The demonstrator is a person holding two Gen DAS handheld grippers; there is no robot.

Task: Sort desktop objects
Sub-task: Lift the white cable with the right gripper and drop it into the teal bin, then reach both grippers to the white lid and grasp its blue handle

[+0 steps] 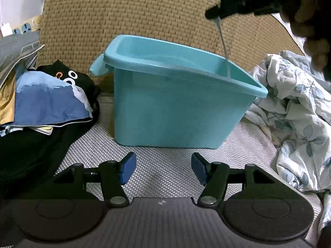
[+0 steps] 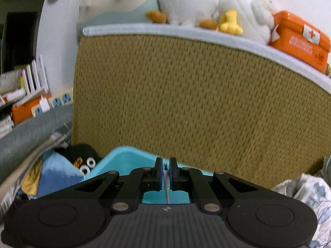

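A teal plastic bin [image 1: 175,111] stands on the grey woven mat, straight ahead of my left gripper [image 1: 163,168], which is open and empty a short way in front of it. My right gripper [image 2: 165,172] is shut on a thin white cable [image 2: 166,183] by its plug end. In the left wrist view the right gripper [image 1: 215,13] hangs above the bin's right side and the cable [image 1: 224,45] dangles down into the bin. The bin [image 2: 128,159] shows below the right gripper.
A pile of dark and blue clothes [image 1: 47,101] lies left of the bin. A crumpled floral sheet [image 1: 293,111] lies to the right. A tan woven headboard [image 1: 132,10] rises behind, with plush toys [image 2: 186,0] and an orange first-aid tin [image 2: 300,39] on its ledge.
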